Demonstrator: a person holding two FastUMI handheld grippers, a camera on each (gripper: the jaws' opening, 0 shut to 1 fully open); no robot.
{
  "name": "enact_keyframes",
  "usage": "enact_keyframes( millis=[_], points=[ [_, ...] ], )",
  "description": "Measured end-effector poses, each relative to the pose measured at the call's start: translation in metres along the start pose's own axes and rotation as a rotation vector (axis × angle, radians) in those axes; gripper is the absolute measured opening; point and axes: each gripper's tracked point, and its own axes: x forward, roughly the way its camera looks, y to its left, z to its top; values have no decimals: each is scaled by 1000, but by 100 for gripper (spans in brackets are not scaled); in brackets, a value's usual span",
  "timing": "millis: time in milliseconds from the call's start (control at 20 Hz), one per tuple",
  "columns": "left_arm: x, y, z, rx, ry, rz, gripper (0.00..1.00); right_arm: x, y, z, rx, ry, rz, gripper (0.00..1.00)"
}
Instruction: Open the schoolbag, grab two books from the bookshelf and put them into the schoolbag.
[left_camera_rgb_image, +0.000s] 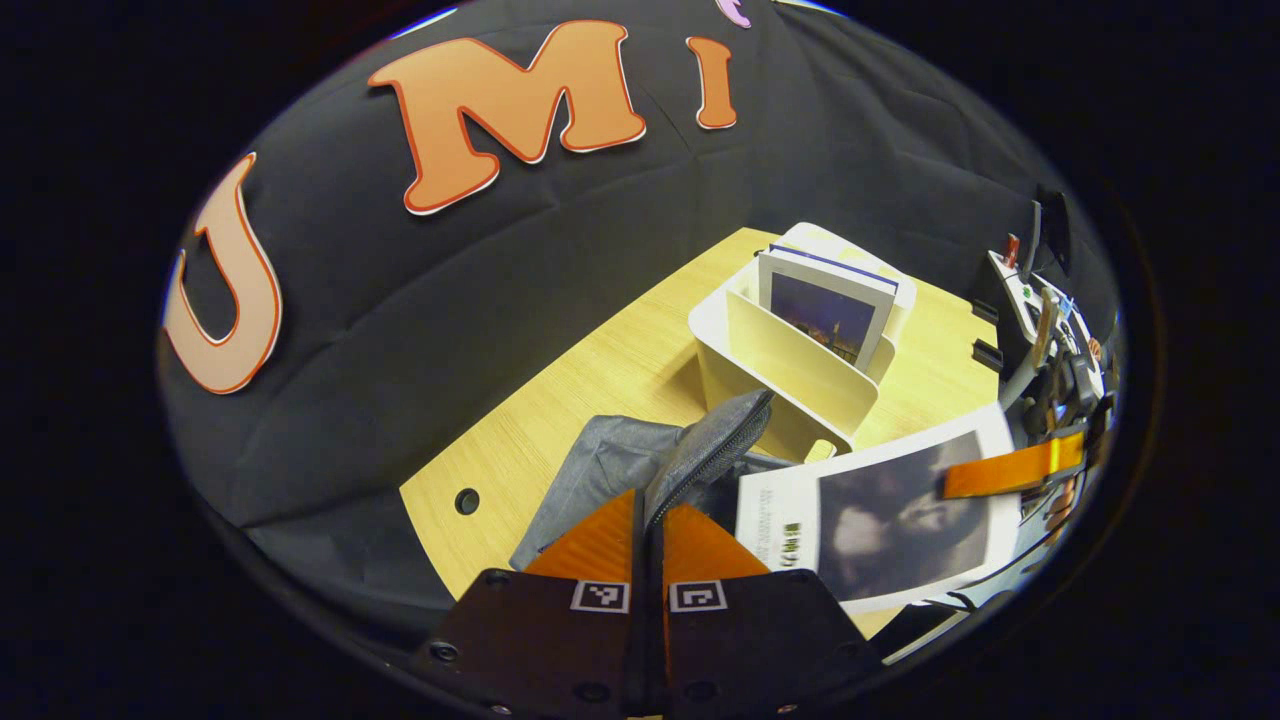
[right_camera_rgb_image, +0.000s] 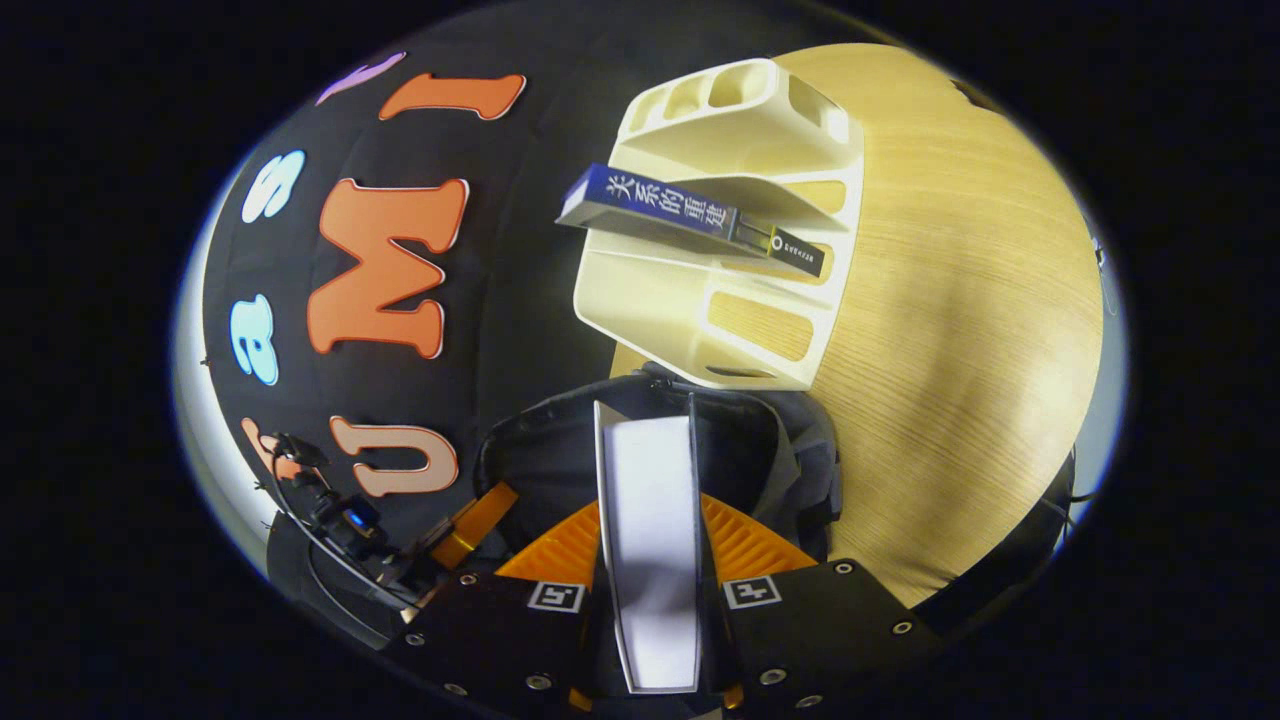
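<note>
My left gripper (left_camera_rgb_image: 650, 506) is shut on the raised zipper rim of the grey schoolbag (left_camera_rgb_image: 600, 460), holding its mouth open. A book (left_camera_rgb_image: 900, 520) with a dark cover photo hangs tilted over the bag, pinched by the right gripper (left_camera_rgb_image: 965, 485). In the right gripper view that book (right_camera_rgb_image: 650, 480) stands edge-on between my right gripper's (right_camera_rgb_image: 650, 515) fingers, above the open schoolbag (right_camera_rgb_image: 770, 450). The left gripper (right_camera_rgb_image: 470, 525) shows at the bag's left rim. The cream bookshelf (left_camera_rgb_image: 790, 375) (right_camera_rgb_image: 700, 320) stands behind the bag with one blue book (left_camera_rgb_image: 830, 310) (right_camera_rgb_image: 690, 215) in it.
Bag and bookshelf rest on a light wooden table (left_camera_rgb_image: 600, 370) (right_camera_rgb_image: 960, 300). A round cable hole (left_camera_rgb_image: 467, 500) lies near the table's corner. The black booth wall runs close behind the shelf. Bare tabletop stretches beside the shelf.
</note>
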Motion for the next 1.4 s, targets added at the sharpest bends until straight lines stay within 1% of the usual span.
enact_keyframes(
  millis=[200,350,450,600,700,800,850,900,1000,1100,1150,1200,1250,1300,1400],
  points=[
    [-3,-8,1,-2,2,-17,1,44,5,-4,52,-5,16,36],
    [-5,-11,4,11,5,-20,1,77,7,-7,74,-17,10,36],
    [-6,-16,7,7,6,-29,1,98,14,-9,105,-27,20,36],
    [-3,-28,6,3,11,-50,1,125,15,-13,117,-34,-1,36],
    [-3,-35,7,5,11,-67,1,137,19,-10,121,-71,-11,36],
    [-3,-37,8,5,15,-69,1,148,19,-9,132,-93,-36,36],
    [-2,-37,8,6,17,-70,1,154,19,-9,142,-91,-42,26],
    [-2,-36,7,6,16,-67,1,158,19,-8,152,-98,-49,36],
    [-2,-34,6,8,15,-63,1,162,16,-7,155,-111,-62,37],
    [0,-31,3,-2,21,-73,1,160,5,-13,159,-93,-112,39],
    [1,-28,1,-12,25,-75,1,157,-3,-20,171,-75,-144,42],
    [2,-24,1,-17,28,-70,1,155,-9,-22,191,-57,-165,47],
    [3,-21,-2,-21,31,-70,1,150,-11,-26,218,-39,-170,62],
    [4,-19,-4,-27,30,-72,1,145,-13,-30,235,-17,-173,59],
    [6,-17,-9,-35,31,-78,1,133,-16,-33,237,6,-193,98]
  ],
)
